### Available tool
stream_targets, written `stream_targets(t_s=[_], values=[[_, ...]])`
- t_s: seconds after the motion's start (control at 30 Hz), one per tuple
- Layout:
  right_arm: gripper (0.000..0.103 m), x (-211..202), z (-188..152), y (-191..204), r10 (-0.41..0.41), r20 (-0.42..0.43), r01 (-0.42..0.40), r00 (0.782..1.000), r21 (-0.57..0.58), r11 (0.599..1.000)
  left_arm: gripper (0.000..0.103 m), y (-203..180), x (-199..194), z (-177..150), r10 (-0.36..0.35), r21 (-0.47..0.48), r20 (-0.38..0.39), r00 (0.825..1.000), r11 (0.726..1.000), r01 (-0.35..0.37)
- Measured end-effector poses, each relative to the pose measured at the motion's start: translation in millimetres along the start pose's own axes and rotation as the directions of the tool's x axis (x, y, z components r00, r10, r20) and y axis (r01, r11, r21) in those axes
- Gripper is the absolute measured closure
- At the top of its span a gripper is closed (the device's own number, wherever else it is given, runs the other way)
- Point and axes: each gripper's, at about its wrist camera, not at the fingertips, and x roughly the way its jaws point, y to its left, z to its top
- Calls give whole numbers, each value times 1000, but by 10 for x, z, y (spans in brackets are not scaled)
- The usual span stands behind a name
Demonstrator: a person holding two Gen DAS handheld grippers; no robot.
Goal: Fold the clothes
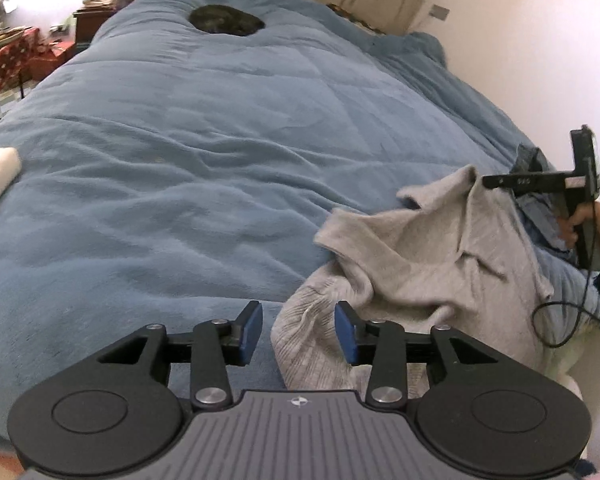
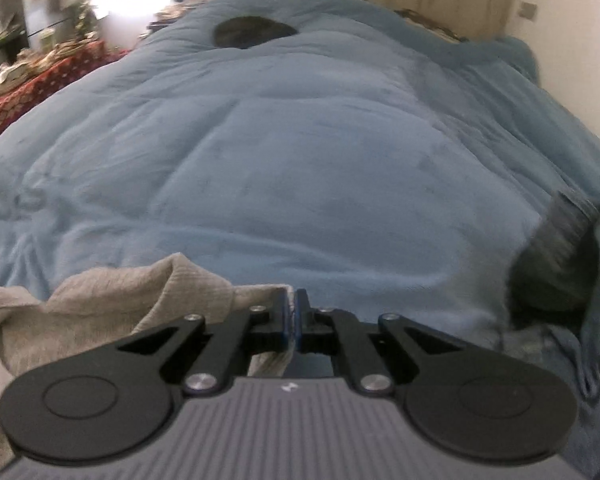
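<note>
Grey ribbed shirt (image 1: pixel 416 264), collared and crumpled, lies bunched at the blue bed (image 1: pixel 204 168)'s near right edge, collar end lifted. Right gripper (image 2: pixel 295 322) jaws clamped on its edge; left gripper (image 1: pixel 299 330) jaws apart.

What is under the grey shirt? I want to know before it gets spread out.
The grey shirt lies crumpled on the blue comforter, its top pinched by the right gripper. Beyond it, a darker garment peeks out. Anything beneath its folds is hidden.

A bed covered by a plush blue quilted comforter (image 1: pixel 220 140), bearing a crumpled grey knit garment (image 1: pixel 412 248) and a dark round lump (image 1: pixel 226 20).
</note>
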Motion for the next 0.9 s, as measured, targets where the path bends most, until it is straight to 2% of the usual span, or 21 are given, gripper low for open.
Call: stream_targets(t_s=[0.17,0.33,0.4,0.47,0.5,0.57,0.63,0.73,0.77,0.8,0.83,0.9], values=[[100,-92,-108,-49,-30,11,29,999,6,1000,64,-233,187,67,27,160,9,1000,987,-28],[100,-229,-166,-90,-36,30,35,999,17,999,64,-395,267,159,-97,219,-8,995,971,96],[100,-291,-191,-143,-49,35,48,998,30,998,64,-455,325,157,-86,247,-23,996,965,89],[100,-348,-228,-216,-65,36,63,997,46,997,77,-486,391,139,-42,272,-33,999,961,49],[100,-369,-262,-255,-71,33,69,997,57,996,99,-464,407,139,-14,258,-28,1000,966,20],[100,-419,-341,-327,-79,26,76,997,80,994,99,-406,432,142,45,218,-16,999,975,-40],[100,-490,-407,-392,-79,31,76,996,105,992,99,-237,368,197,71,116,13,997,991,-72],[100,-582,-477,-457,-83,45,77,996,129,989,99,8,252,265,40,-16,27,999,999,-40],[100,-581,-498,-464,-80,39,74,996,131,989,98,46,263,274,32,-38,14,999,999,-31],[100,-570,-518,-466,-78,33,73,996,131,989,95,59,342,274,23,-46,-32,999,999,-24],[100,-536,-536,-453,-79,22,76,997,124,989,86,69,433,274,13,-54,-84,996,998,-18],[100,-481,-563,-408,-81,10,79,997,103,992,77,56,599,240,30,-37,-144,989,999,-36]])
